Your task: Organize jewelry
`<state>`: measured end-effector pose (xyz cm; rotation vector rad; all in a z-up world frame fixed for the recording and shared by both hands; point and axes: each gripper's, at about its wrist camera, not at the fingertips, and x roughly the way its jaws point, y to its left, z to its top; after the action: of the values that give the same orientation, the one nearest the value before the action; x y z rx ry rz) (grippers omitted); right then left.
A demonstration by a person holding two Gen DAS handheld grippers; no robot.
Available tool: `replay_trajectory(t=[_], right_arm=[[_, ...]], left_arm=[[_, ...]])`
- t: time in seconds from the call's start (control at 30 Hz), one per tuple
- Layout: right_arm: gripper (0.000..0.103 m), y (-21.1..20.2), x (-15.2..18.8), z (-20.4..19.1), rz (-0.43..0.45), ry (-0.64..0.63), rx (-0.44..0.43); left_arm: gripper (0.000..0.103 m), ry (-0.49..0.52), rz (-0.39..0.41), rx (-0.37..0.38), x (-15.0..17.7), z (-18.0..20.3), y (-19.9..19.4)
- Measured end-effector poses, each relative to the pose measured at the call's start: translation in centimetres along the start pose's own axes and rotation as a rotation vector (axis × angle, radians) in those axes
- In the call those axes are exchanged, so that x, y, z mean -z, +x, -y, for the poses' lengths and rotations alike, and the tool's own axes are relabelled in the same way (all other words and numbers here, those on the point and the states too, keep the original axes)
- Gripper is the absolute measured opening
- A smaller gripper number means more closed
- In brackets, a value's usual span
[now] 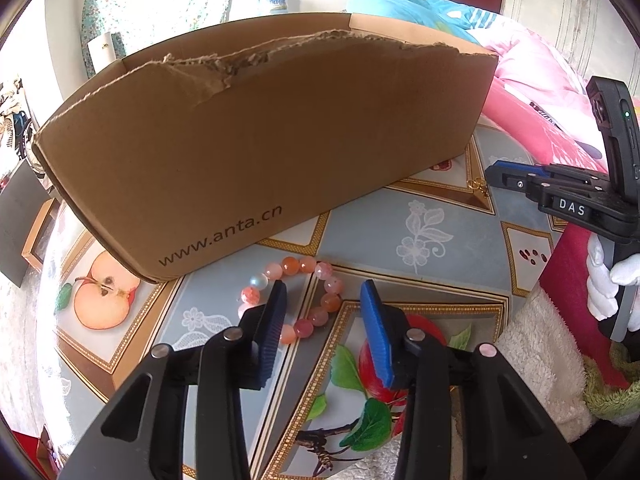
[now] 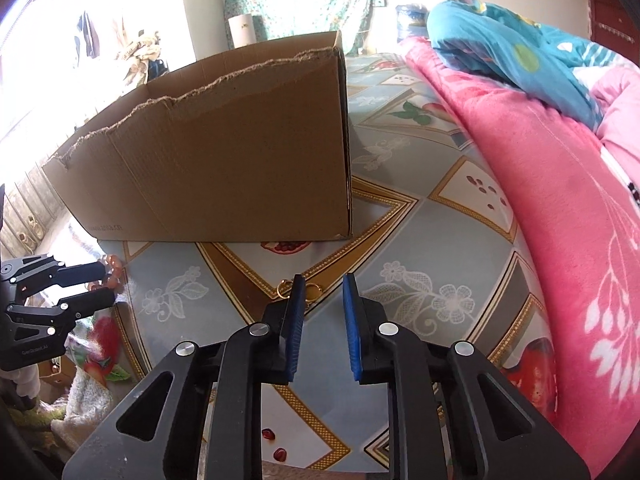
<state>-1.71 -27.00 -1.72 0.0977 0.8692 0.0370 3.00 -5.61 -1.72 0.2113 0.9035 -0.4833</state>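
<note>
A bracelet of pink and orange beads (image 1: 320,312) lies on the patterned cloth in front of a torn cardboard box (image 1: 260,140). My left gripper (image 1: 324,286) stands open over it. The left finger hides part of the ring, and the right strand lies between the blue pads, clear of the right pad. Small gold earrings (image 2: 317,290) lie on the cloth at the tips of my right gripper (image 2: 322,280). One loop shows between its narrow jaws, and no pad visibly presses it. In the left wrist view the right gripper (image 1: 494,176) points at the gold earrings (image 1: 478,186).
The box (image 2: 224,160) fills the far side of the fruit-print cloth (image 2: 440,240). A pink quilt (image 2: 540,200) and a blue one (image 2: 500,40) are piled at the right. A white-gloved hand (image 1: 608,288) holds the right tool. My left gripper (image 2: 108,284) shows at the left edge.
</note>
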Motion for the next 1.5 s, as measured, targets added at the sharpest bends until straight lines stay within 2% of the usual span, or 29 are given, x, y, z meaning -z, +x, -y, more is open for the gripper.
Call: replay_trajectory(t=[0.47, 0.9, 1.0, 1.13, 1.5], right_arm=[[0.010, 1.0, -0.8, -1.1, -0.045, -0.096, 0.001], [0.009, 0.4, -1.3, 1.5, -0.035, 0.048, -0.061], [0.009, -0.7, -1.5, 2.2, -0.010, 0.072, -0.085], [0.009, -2.1, -0.9, 1.0, 0.004, 0.062, -0.137], [0.009, -0.5, 1.0, -3.6, -0.075, 0.052, -0.290]], left_arm=[[0.037, 0.005, -0.002, -0.002, -0.1, -0.1, -0.1], [0.037, 0.002, -0.003, -0.005, -0.2, 0.0, 0.0], [0.037, -0.001, 0.002, -0.004, -0.1, 0.0, 0.0], [0.037, 0.006, 0.001, -0.010, -0.1, 0.1, 0.0], [0.037, 0.030, -0.006, -0.007, 0.0, 0.3, -0.1]])
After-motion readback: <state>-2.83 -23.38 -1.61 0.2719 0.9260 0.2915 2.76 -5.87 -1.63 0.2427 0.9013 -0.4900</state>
